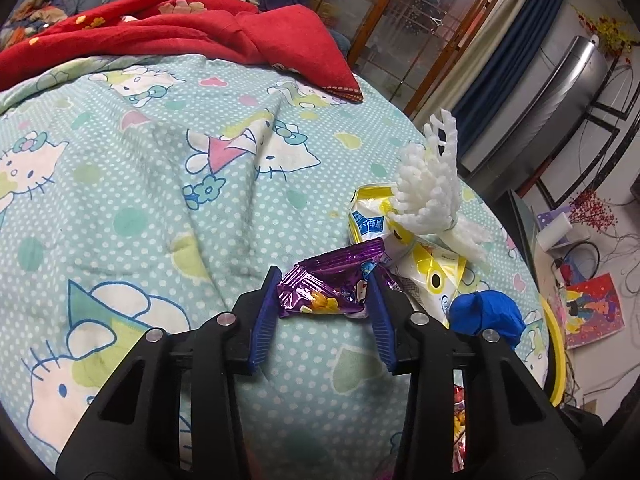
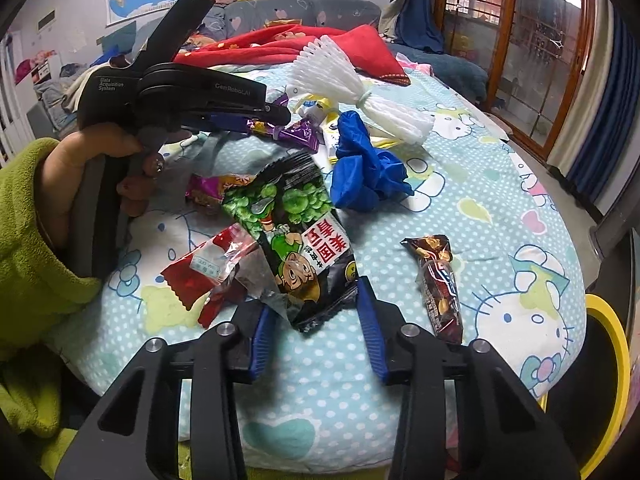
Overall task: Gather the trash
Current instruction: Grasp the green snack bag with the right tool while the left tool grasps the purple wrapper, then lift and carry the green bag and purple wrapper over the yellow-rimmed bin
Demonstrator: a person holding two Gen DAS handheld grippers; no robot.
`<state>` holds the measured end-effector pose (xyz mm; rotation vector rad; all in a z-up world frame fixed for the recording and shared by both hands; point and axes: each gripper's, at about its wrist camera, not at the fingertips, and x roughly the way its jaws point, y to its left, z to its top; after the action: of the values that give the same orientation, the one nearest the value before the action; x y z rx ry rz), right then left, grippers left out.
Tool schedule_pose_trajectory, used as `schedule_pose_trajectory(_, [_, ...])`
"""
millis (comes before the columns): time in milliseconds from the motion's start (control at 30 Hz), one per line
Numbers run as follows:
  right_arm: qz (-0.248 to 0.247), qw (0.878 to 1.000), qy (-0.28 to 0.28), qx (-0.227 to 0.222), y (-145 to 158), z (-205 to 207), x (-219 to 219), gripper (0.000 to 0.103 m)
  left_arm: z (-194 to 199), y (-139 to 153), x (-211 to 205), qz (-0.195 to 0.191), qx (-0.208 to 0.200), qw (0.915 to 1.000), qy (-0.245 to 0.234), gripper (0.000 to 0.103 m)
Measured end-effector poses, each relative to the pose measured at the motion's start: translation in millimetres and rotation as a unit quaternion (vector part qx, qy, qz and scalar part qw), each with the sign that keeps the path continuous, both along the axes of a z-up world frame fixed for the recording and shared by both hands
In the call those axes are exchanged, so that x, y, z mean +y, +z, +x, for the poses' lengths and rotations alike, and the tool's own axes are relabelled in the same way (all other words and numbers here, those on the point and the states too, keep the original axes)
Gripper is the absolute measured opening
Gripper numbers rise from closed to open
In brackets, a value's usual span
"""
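My left gripper [image 1: 325,287] is shut on a purple snack wrapper [image 1: 328,286], both pads pressing its sides just above the bedcover; it also shows in the right wrist view [image 2: 276,120]. Beside it lie a yellow-and-white wrapper [image 1: 420,264], a white foam net [image 1: 430,188] and a crumpled blue bag [image 1: 486,314]. My right gripper [image 2: 316,304] is open around the near end of a black-and-green pea snack bag [image 2: 296,236] lying flat. A red wrapper [image 2: 208,268], a brown bar wrapper [image 2: 438,276] and an orange-pink wrapper [image 2: 212,188] lie nearby.
The trash lies on a bed with a teal cartoon-cat cover [image 1: 160,200]. A red blanket [image 1: 200,28] is bunched at the far end. A yellow-rimmed bin [image 2: 612,360] stands at the bed's right edge. Clutter covers the floor [image 1: 592,304] to the right.
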<state>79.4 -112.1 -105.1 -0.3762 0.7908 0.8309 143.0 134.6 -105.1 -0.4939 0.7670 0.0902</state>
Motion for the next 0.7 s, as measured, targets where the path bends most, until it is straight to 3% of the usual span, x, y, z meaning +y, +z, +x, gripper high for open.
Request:
schedule_pose_trajectory(200, [0.013, 1.000, -0.007, 0.011, 4, 0, -5, 0.033, -7, 5, 3, -0.019, -0.017, 0.9997, 0.001, 0.033])
schedule_pose_trajectory(700, [0.045, 0.999, -0.021, 0.005, 24, -1, -23, 0.032, -42, 41, -7, 0.005, -0.056, 0.9984, -0.005, 0.032])
